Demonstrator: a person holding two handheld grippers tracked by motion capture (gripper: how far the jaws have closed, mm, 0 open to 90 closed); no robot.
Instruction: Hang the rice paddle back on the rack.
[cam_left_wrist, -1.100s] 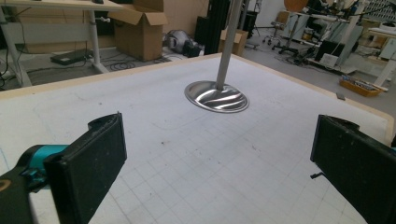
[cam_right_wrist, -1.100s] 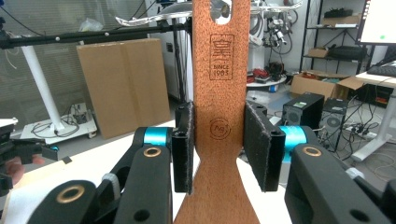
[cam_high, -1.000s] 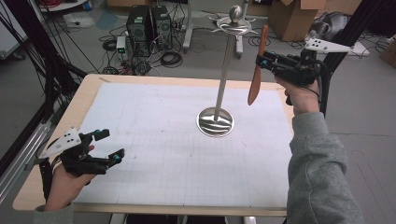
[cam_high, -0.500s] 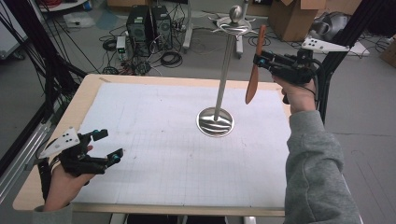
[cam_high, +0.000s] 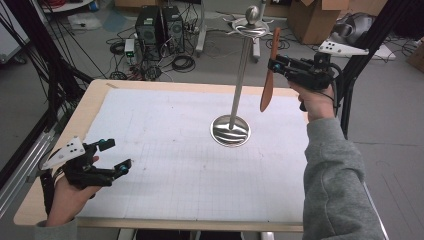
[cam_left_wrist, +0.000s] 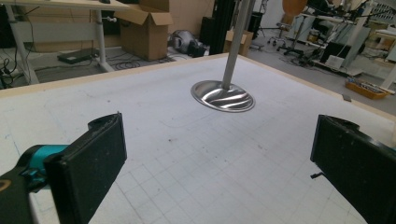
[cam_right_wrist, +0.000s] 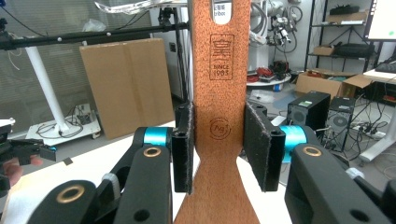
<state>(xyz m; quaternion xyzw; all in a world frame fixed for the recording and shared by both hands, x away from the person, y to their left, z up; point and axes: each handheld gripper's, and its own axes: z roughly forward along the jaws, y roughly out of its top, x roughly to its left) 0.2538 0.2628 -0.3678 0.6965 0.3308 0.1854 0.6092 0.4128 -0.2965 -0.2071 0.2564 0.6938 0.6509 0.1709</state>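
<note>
High view, right gripper: upper right of the frame, raised off the table, fingers clamped on a wooden spatula that hangs upright just right of the metal stand.
High view, left gripper: lower left, low over the table, fingers spread and empty.
Left gripper view: black fingers wide apart at the bottom corners; the stand's round base sits upper centre on the gridded mat.
Right gripper view: the spatula's narrow neck is pinched between both pads, its stamped blade rising to the top edge.
Risk: probably the spatula knocks the stand's top arms and tips it, or swivels in the narrow pinch.
</note>
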